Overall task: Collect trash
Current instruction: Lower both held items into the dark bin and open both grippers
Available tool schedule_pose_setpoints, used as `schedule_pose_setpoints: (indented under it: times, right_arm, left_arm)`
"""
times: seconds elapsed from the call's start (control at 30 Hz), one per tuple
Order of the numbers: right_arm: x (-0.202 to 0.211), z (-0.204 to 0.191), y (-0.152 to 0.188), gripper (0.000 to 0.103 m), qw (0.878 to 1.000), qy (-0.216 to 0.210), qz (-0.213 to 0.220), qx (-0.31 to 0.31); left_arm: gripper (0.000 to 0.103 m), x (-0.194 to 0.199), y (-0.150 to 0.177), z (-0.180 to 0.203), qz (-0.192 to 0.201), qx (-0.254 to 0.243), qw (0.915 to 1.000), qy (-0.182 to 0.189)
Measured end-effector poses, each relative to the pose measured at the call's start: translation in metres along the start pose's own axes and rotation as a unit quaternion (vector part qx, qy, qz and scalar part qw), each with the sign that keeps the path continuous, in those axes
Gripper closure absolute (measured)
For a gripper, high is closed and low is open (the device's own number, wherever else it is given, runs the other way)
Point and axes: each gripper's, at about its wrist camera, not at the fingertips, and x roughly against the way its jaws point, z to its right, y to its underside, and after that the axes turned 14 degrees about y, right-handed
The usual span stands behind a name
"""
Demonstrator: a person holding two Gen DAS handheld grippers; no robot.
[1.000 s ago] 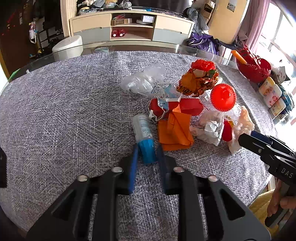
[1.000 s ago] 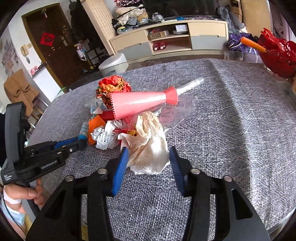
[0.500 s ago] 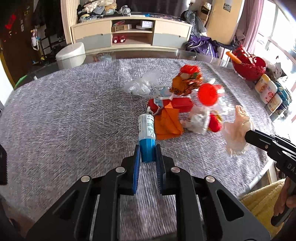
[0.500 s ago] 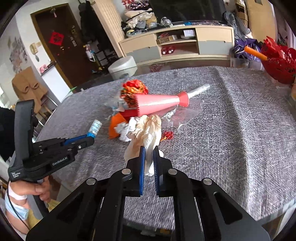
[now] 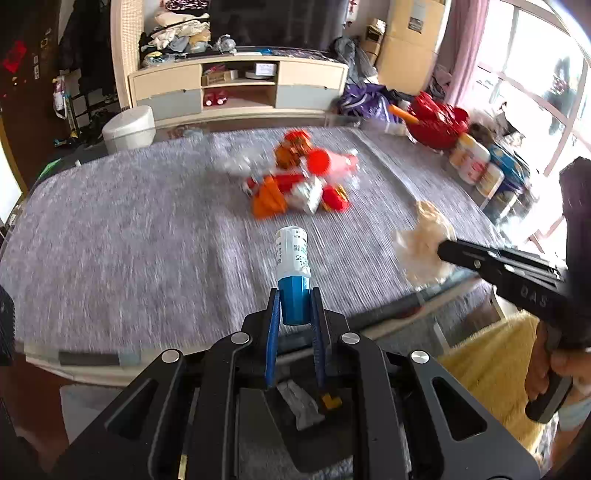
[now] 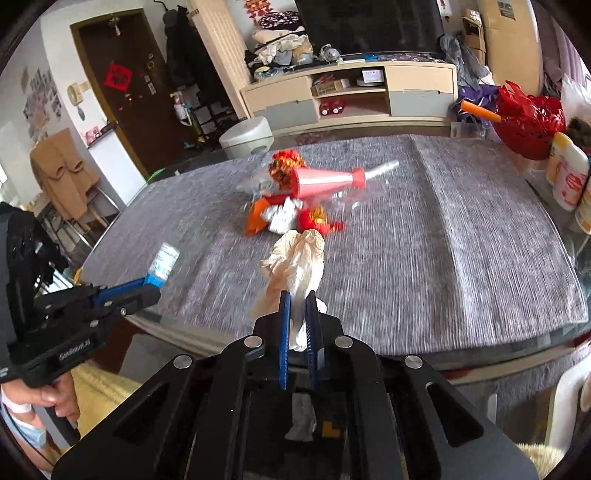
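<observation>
Both tongs are gripping trash: left tongs (image 5: 294,309) clamping a white blue-capped plastic bottle (image 5: 293,271), right tongs (image 6: 297,322) pinching a crumpled beige tissue (image 6: 295,266) above the grey table's (image 6: 443,258) near edge.

i'm in a lived-in home living room: media cabinet (image 5: 238,86) at top centre, dark tv (image 6: 365,26) above, door (image 6: 122,88) upper left.

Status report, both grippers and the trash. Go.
Left gripper shut on small bottle, lifted. Right gripper shut on crumpled tissue, lifted. Trash pile remains mid-table. Nothing in the way.
</observation>
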Motion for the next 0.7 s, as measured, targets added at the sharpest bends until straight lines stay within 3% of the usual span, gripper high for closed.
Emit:
schedule_pose_setpoints:
  times: [0.3, 0.7]
  right_arm:
    - [0.005, -0.009, 0.046, 0.093, 0.999, 0.007, -0.032, 0.015]
    - [-0.043, -0.02, 0.119, 0.093, 0.991, 0.021, -0.129, 0.012]
  left_arm:
    - [0.088, -0.011, 0.063, 0.016, -0.053, 0.004, 0.9984, 0.018]
    - [0.088, -0.057, 0.143, 0.004, -0.137, 0.073, 0.9867, 0.05]
